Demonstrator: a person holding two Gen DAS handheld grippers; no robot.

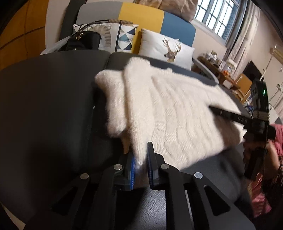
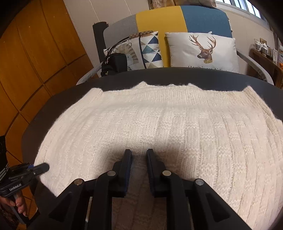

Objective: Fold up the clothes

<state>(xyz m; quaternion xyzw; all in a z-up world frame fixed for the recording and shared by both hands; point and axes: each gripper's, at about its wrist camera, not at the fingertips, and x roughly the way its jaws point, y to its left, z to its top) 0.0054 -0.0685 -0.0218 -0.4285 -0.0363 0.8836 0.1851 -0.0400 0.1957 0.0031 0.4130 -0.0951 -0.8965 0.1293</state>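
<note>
A cream knitted sweater (image 1: 169, 113) lies on a dark round table (image 1: 49, 106). In the left wrist view my left gripper (image 1: 141, 155) is shut on the sweater's near left edge and lifts it slightly off the table. My right gripper shows at the right of that view (image 1: 230, 115), its fingers on the sweater's right side. In the right wrist view the sweater (image 2: 159, 123) spreads wide across the table (image 2: 159, 76). My right gripper (image 2: 138, 155) is shut on a fold of the knit at the near edge. The left gripper (image 2: 40, 168) shows at the lower left.
Behind the table stands a grey, yellow and blue sofa (image 2: 176, 19) with a deer cushion (image 2: 203, 51), a triangle-pattern cushion (image 2: 146, 49) and a black handbag (image 2: 115, 63). Wooden cabinets (image 2: 35, 62) are at the left. A window (image 1: 217, 16) and a cluttered desk (image 1: 221, 67) are at the right.
</note>
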